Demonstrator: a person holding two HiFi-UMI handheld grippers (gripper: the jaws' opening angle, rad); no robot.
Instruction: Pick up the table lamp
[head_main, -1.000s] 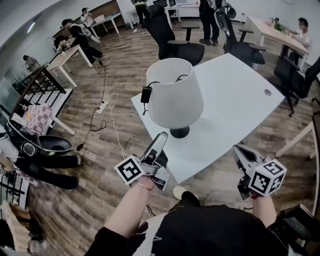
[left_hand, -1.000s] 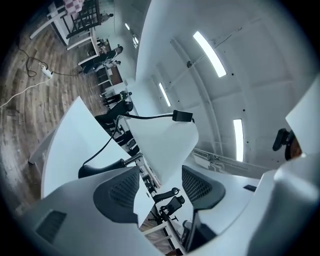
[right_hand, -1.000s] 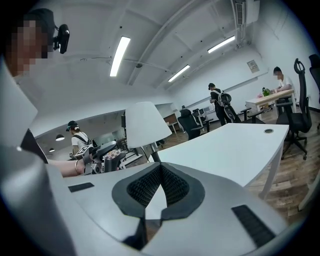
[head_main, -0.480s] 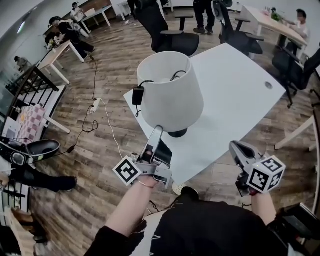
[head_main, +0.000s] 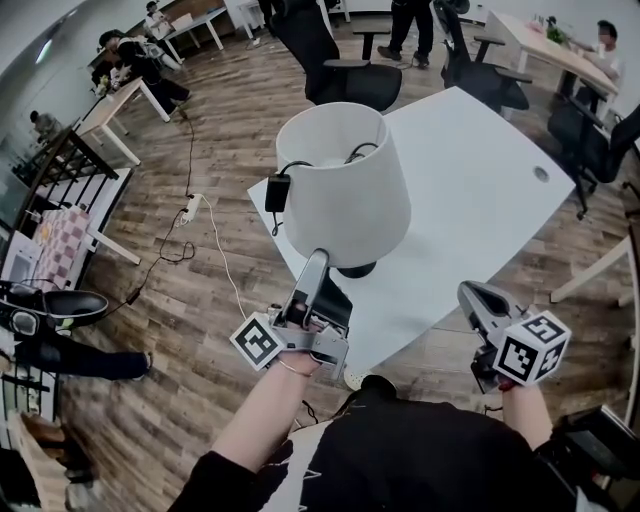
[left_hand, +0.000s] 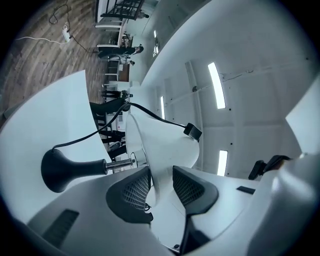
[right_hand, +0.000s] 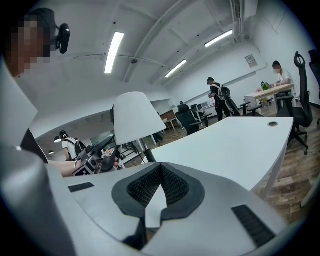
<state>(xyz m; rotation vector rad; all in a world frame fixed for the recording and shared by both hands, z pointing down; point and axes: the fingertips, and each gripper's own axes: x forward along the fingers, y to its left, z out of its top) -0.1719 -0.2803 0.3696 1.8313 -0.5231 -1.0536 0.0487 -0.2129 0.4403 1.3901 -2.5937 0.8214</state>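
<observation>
White against the white table, the table lamp stands upright near the front corner in the head view, on its dark base, with its cord draped over the top. The left gripper reaches up to the lower rim of the shade. The right gripper hangs well apart, off the table's edge.

In the left gripper view, the jaws have just been closing and pinch the shade's thin wall between the pads, with the metal stem just beside. A shade makes a weak handle, so the lift likely wants to go slow and straight up, watching for tilt and a snagging cord.

In the right gripper view, its jaws are pressed together on nothing. It could usefully steady the base.
</observation>
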